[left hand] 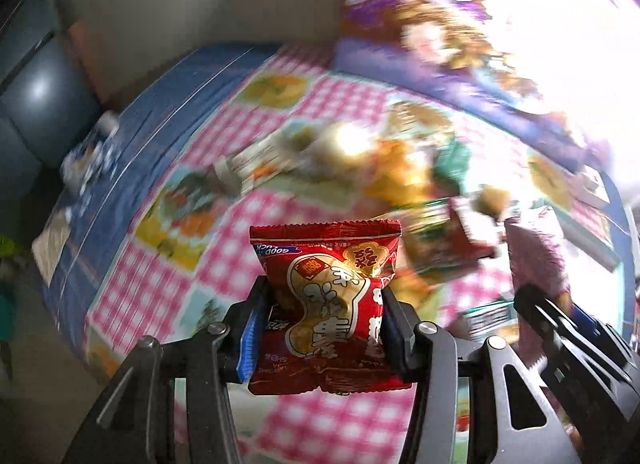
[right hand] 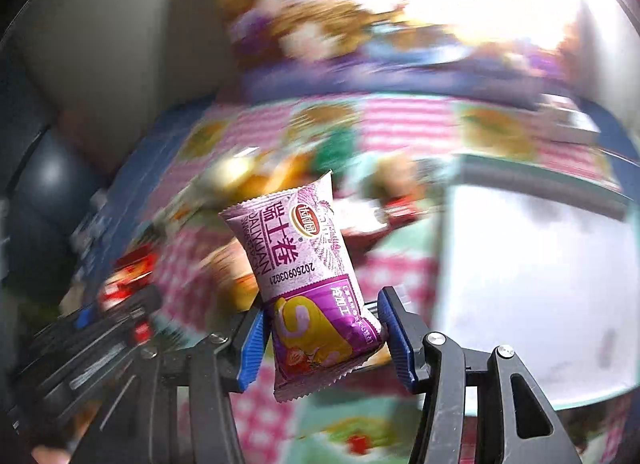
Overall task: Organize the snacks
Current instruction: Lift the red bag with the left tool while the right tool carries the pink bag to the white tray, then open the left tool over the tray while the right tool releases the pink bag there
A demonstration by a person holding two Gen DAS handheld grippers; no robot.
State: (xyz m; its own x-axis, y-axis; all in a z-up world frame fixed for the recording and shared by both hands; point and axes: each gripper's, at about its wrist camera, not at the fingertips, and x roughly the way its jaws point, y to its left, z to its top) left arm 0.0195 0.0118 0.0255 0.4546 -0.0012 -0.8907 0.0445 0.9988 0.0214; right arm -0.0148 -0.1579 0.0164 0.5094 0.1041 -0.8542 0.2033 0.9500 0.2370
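Observation:
My left gripper (left hand: pixel 322 304) is shut on a red snack packet (left hand: pixel 328 288) with a gold peanut picture, held above the table. My right gripper (right hand: pixel 326 320) is shut on a purple cake-roll packet (right hand: pixel 304 260) that stands tilted between its blue pads (right hand: pixel 252 344). In the left wrist view, the right gripper (left hand: pixel 560 320) shows at the lower right with its purple packet (left hand: pixel 536 248). The left gripper (right hand: pixel 100 324) appears blurred at the lower left of the right wrist view. A heap of mixed snacks (left hand: pixel 380 160) lies on the table behind both.
The table wears a pink checked cloth (left hand: pixel 152 288) with fruit squares and a blue border. A pale green-rimmed tray (right hand: pixel 540 272) sits to the right. Purple flowered fabric (right hand: pixel 320 24) lies behind the table. Both views are motion-blurred.

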